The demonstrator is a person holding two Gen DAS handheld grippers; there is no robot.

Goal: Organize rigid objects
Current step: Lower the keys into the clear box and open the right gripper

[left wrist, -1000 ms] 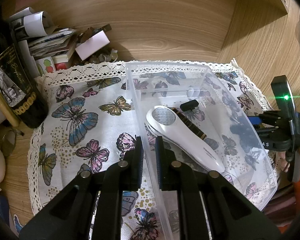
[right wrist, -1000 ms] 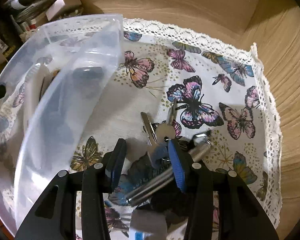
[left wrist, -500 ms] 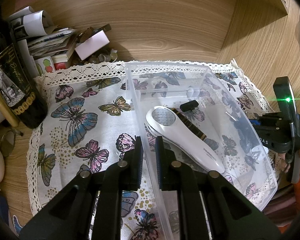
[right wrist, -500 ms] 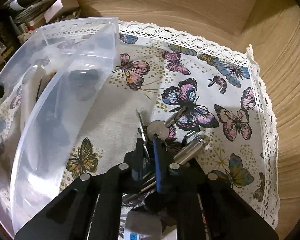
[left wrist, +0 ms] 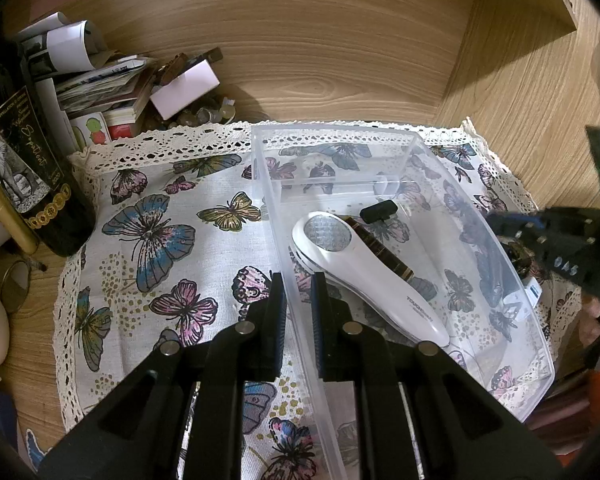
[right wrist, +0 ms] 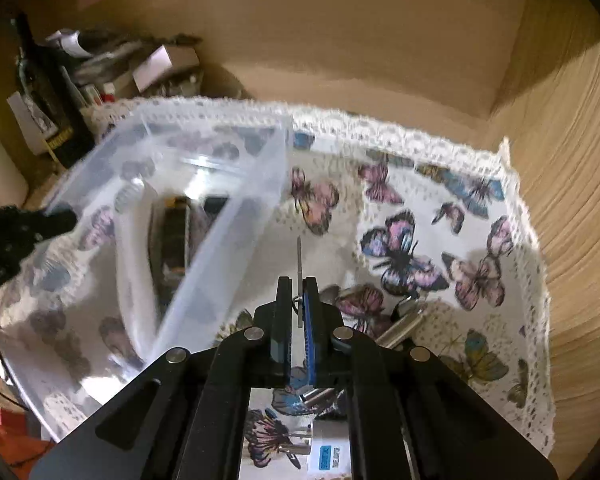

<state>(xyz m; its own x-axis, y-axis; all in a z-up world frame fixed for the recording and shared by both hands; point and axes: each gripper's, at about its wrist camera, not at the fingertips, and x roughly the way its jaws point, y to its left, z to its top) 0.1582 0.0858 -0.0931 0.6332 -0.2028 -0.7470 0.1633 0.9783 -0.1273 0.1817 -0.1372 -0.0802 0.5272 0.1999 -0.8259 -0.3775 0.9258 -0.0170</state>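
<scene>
Because the keys [right wrist: 299, 268] are thin and flat, I pinch one blade edge-on between the pads of my right claw [right wrist: 299, 312], which is closed tight on it; the blade sticks up past the tips, and the ring and the rest hang below, partly hidden. They are clear of the cloth [right wrist: 452, 184], just beside the right wall of the bin [right wrist: 220, 240], where I judge they belong.

My left claw [left wrist: 299, 300] is clamped on the bin's near-left wall, one pad inside and one outside. I hold it that way, I think, so the light plastic does not slide when something drops in. Inside lie a white handheld device [left wrist: 364, 268], a dark striped bar [left wrist: 380, 250] half under it and a small black piece [left wrist: 378, 212].

Other metal bits [right wrist: 404, 320] rest on the cloth by my right claw. Bottle [left wrist: 28, 168] and papers [left wrist: 100, 80] crowd the far-left corner, apart from all this.
</scene>
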